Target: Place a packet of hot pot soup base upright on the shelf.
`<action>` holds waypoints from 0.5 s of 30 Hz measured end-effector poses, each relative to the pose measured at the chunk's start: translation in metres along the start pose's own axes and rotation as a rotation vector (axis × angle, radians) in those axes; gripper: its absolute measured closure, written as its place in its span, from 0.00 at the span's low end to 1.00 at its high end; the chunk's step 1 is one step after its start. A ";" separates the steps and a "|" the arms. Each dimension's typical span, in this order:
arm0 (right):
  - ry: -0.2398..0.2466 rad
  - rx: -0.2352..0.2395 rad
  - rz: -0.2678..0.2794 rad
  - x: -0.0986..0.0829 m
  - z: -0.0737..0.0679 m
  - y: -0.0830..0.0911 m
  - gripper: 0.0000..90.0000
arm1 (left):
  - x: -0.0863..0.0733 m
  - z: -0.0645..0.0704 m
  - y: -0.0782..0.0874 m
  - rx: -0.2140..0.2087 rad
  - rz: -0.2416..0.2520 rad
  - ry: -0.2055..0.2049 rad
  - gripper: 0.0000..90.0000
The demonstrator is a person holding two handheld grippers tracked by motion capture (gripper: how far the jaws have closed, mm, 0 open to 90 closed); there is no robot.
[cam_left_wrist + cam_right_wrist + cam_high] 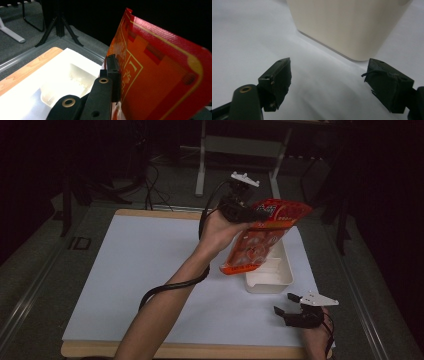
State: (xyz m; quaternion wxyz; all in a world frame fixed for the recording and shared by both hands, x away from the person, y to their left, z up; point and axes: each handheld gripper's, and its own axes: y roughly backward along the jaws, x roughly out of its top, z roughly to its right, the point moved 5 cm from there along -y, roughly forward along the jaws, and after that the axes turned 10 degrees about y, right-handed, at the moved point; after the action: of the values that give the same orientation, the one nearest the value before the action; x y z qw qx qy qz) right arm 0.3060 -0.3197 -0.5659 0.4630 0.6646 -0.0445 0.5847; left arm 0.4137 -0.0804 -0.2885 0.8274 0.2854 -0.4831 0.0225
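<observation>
My left gripper (248,213) is clamped on the top edge of a flat orange-red printed plastic pouch (260,237), so the pouch hangs tilted below and ahead of it, over the cream rectangular plastic tub (280,279), likely for dropping in. My right gripper (290,304) rests empty on the white table sheet (145,270), jaws spread wide, tub just ahead.

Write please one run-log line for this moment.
left gripper: shut on orange snack bag, above white bin | right gripper: open, near bin on table
</observation>
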 end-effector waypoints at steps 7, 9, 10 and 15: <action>0.000 0.001 -0.001 0.000 0.000 0.000 0.22 | 0.003 0.004 -0.012 -0.005 0.003 0.015 1.00; 0.000 0.000 0.001 0.000 0.000 0.000 0.23 | 0.003 0.005 -0.016 -0.004 0.001 0.018 1.00; 0.000 0.000 0.000 0.000 0.000 0.000 0.23 | 0.004 0.005 -0.019 -0.005 0.001 0.020 1.00; 0.000 0.000 0.002 0.000 0.000 0.000 0.23 | 0.004 0.007 -0.027 -0.005 0.001 0.026 1.00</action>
State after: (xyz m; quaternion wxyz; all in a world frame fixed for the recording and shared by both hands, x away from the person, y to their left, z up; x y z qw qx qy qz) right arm 0.3059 -0.3197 -0.5658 0.4624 0.6646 -0.0451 0.5852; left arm 0.4193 -0.1075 -0.2950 0.8344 0.2831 -0.4723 0.0255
